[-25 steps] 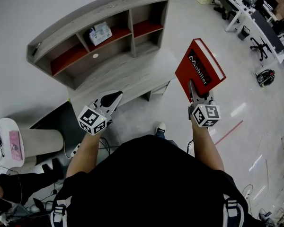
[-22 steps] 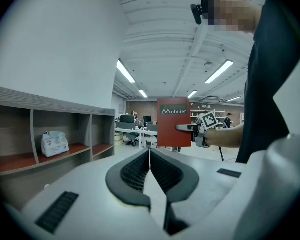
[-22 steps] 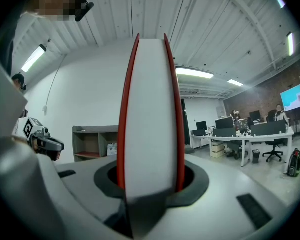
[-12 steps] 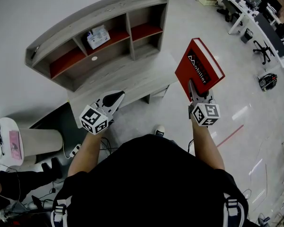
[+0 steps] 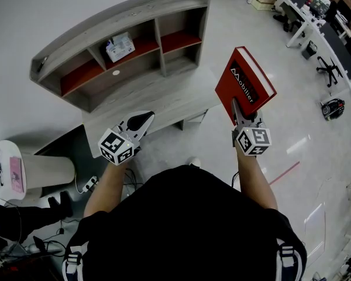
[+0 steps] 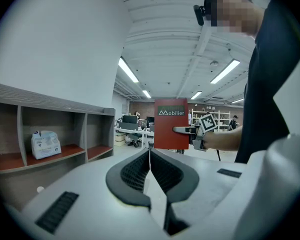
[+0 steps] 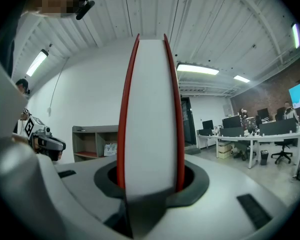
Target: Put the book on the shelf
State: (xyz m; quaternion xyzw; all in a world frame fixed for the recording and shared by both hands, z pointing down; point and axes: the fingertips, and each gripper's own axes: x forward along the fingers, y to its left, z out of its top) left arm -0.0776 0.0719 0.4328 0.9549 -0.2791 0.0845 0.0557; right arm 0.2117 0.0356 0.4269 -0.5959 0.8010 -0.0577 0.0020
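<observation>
Book (image 5: 243,82) nearer shelf (image 5: 123,17) | right hand-held gripper (image 5: 240,108) holds it outstretched | left hand-held gripper (image 5: 144,119) closed

Shelf (image 5: 124,15) bays mostly open, white packet (image 5: 120,45) occupying middle bay

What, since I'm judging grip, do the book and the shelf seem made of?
Book: glossy red cover, likely laminated board, around white paper pages. Shelf: matte grey wood-grain panels, probably laminate or veneer; red inner boards look painted.
</observation>
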